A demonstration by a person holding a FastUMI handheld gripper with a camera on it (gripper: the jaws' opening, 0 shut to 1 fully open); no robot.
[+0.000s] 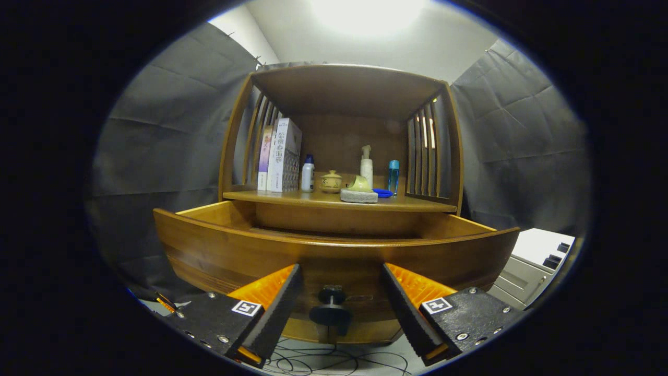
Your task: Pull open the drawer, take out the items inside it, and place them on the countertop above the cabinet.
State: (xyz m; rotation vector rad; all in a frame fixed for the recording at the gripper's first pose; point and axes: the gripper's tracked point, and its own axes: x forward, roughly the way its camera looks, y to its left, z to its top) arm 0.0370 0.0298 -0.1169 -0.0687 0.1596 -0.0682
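1. At the cabinet's front, the drawer stands pulled out; its knob sits between the spread, empty tongs.
2. Opening looks done; next, lift over the front edge to reach inside, contents hidden.

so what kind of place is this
Probably a staged recording booth, not a real home: dark cloth walls hang behind a wooden cabinet, its drawer pulled open. The open gripper straddles the drawer knob; cables lie on the floor.
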